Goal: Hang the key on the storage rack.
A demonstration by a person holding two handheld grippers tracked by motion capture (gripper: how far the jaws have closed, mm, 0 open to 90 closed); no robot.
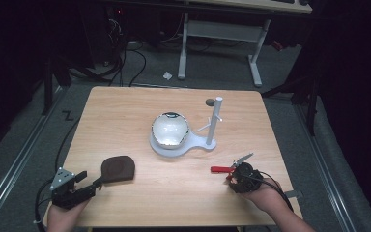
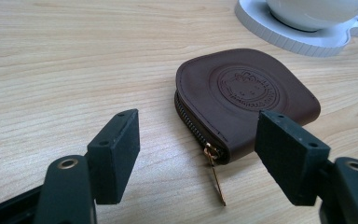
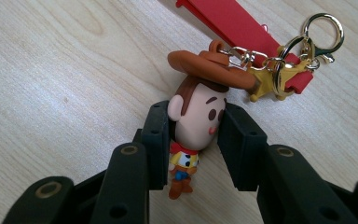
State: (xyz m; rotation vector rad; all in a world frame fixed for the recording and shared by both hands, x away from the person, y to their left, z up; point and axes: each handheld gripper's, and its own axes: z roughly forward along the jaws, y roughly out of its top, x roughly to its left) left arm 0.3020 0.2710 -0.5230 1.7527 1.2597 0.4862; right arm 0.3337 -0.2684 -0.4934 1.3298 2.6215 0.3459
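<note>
From above, your wooden worktop [image 1: 125, 106] is sitting in a dark room. Your left tongs [image 2: 196, 149] are gaping before the brown coin pouch [image 2: 247, 98], bowl cropped. Your right tongs [image 3: 193, 140] are clamping the cowboy keychain [image 3: 200, 116], its red strap [image 3: 233, 21] cut off.

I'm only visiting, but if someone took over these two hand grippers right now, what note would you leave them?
Right gripper: shut on the cowboy keychain, pads at its head; it lies on the table, red strap attached.
Left gripper: open, brown zip pouch just ahead, untouched.
White stand with bowl sits mid-table.
Done: keychain gripped. Left: likely lift it; pouch still zipped, as far as I can tell.
</note>
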